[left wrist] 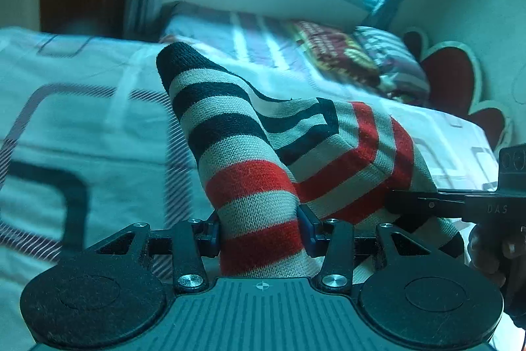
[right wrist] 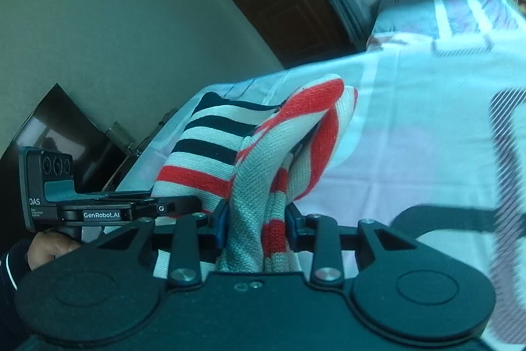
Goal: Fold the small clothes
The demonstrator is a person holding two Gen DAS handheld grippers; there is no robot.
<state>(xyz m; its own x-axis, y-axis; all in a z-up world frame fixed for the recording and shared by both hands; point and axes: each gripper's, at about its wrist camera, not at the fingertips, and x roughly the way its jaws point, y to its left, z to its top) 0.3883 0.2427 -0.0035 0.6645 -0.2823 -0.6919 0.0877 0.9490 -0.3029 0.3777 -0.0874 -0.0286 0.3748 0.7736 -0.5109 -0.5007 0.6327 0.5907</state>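
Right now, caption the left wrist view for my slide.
Left gripper and right gripper both clamp a striped knit garment above the patterned bedsheet.

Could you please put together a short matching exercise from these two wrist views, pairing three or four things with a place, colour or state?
Things
1. left gripper
2. striped garment
3. bedsheet
4. heart-shaped cushion

Descriptions
A. red, against the wall past the bed
B. pale, with dark rectangular outlines
C. banded in red, black and pale grey
D. closed on a fold of knit fabric

Pairs: 1-D, 2-C, 3-B, 4-A
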